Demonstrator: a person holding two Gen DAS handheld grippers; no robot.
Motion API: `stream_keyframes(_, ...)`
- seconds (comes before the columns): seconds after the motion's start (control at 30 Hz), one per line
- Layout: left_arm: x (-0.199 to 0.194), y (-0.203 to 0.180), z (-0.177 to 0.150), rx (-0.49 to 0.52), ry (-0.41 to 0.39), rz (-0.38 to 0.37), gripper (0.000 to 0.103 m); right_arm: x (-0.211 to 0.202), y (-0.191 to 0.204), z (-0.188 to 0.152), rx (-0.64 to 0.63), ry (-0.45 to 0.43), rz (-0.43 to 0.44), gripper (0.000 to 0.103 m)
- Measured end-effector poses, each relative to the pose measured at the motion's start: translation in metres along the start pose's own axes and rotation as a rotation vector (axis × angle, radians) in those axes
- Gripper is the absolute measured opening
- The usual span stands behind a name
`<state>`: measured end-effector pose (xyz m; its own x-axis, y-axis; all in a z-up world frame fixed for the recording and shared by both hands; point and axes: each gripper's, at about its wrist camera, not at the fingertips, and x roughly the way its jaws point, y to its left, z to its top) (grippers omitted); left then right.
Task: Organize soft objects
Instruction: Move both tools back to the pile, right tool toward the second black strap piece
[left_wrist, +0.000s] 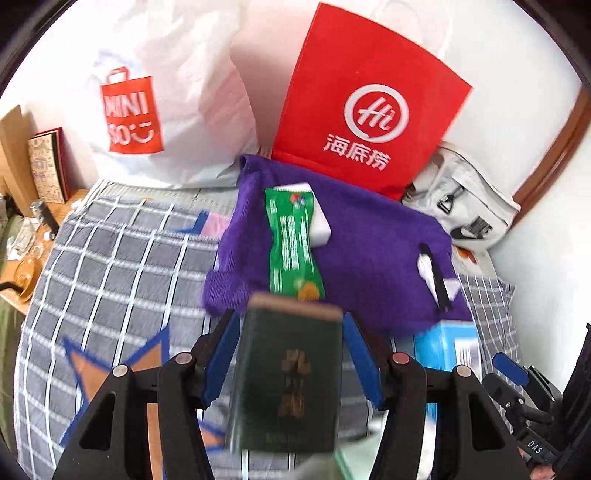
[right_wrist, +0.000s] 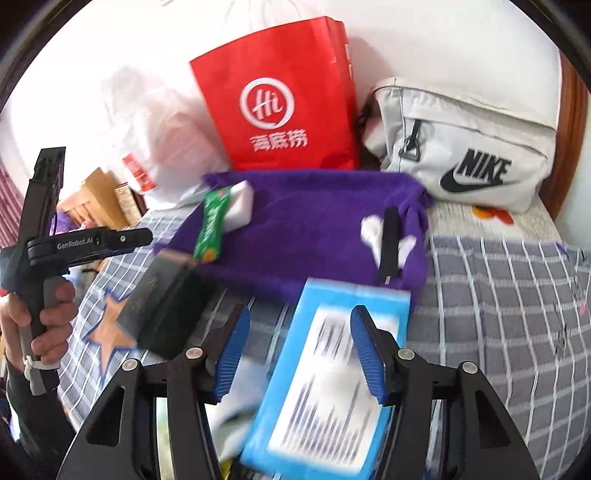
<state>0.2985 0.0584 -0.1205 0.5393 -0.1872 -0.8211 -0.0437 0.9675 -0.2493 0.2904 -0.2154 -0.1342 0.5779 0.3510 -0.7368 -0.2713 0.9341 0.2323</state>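
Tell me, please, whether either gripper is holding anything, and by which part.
Nothing appears held. The left gripper stands open either side of the dark green booklet, pads clear of it; the right gripper is open above the blue packet.

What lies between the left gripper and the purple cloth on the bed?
A dark green booklet sits between the left gripper fingers, blocking the near edge of the purple cloth. On the cloth lie a green packet and a black clip.

A home bedroom: a bed (left_wrist: 110, 258) with checked bedding, shopping bags (left_wrist: 369, 103) against the far wall, a cluttered bedside table (left_wrist: 26, 266) left.
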Motion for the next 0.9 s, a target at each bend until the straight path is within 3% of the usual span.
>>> stream_keyframes(0.33,-0.029,-0.003,-0.067,-0.012,0.021,-0.034,0.056,-0.040,0.018,-0.094,0.005,0.051,0.006,0.057)
stream_keyframes(0.57,-0.041,0.000,-0.105,-0.015,0.029,-0.049,0.056,-0.038,0.022,-0.150,0.019,0.134,0.015,0.057)
stream_keyframes(0.8,-0.043,0.014,-0.127,-0.043,0.034,-0.067,0.056,-0.030,0.026,-0.184,0.106,0.193,0.124,0.057)
stream_keyframes(0.9,-0.040,0.019,-0.132,-0.053,0.043,-0.075,0.056,-0.021,0.030,-0.184,0.131,0.181,0.122,0.057)
